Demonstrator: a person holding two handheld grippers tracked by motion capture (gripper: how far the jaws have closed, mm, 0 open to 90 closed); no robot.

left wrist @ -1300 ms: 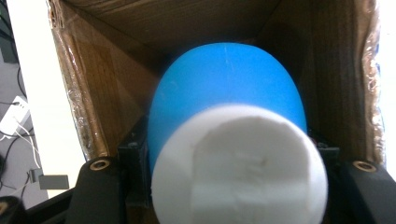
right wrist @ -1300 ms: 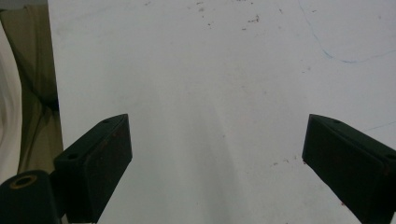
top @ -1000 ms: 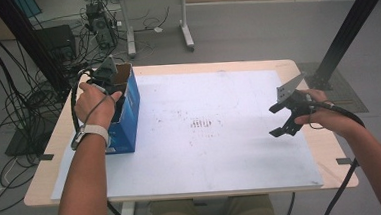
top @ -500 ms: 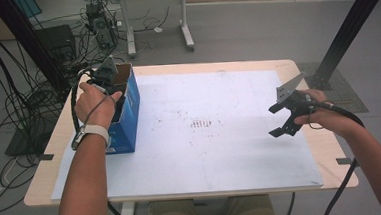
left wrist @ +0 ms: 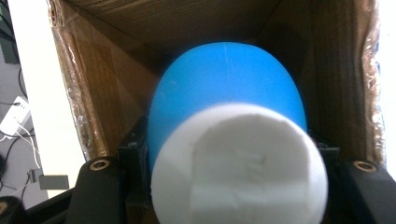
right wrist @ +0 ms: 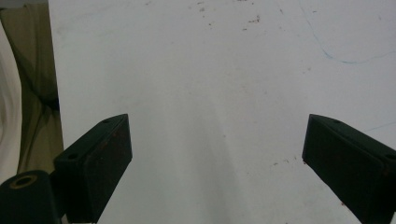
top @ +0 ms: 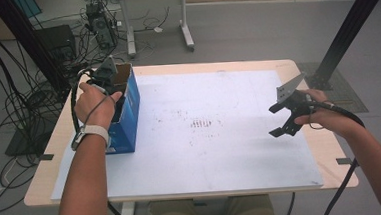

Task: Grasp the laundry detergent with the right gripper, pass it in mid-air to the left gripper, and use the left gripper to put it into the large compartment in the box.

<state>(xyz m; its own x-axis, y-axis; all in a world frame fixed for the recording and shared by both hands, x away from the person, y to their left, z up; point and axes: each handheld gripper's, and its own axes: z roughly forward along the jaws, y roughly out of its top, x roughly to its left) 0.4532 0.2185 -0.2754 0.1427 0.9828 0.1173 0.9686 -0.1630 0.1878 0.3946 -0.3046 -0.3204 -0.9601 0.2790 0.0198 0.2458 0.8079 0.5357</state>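
A blue object with a white round end (left wrist: 229, 102) sits between the jaws of my left gripper (left wrist: 233, 158), which is shut on it inside an open box with brown cardboard walls (left wrist: 93, 93). From above, the box (top: 129, 116) is blue outside and stands at the table's left edge. My left gripper (top: 111, 85) points down into the box, its tips hidden by the hand. My right gripper (top: 274, 121) hovers over the right side of the white mat (top: 221, 150). Its jaws (right wrist: 215, 163) stand wide open with only mat between them.
The white mat covers most of the wooden table (top: 44, 166) and has small dark specks near its middle (top: 199, 124). A black post (top: 353, 22) rises beyond the table's right back corner. Cables (top: 22, 97) hang and lie on the floor at the left.
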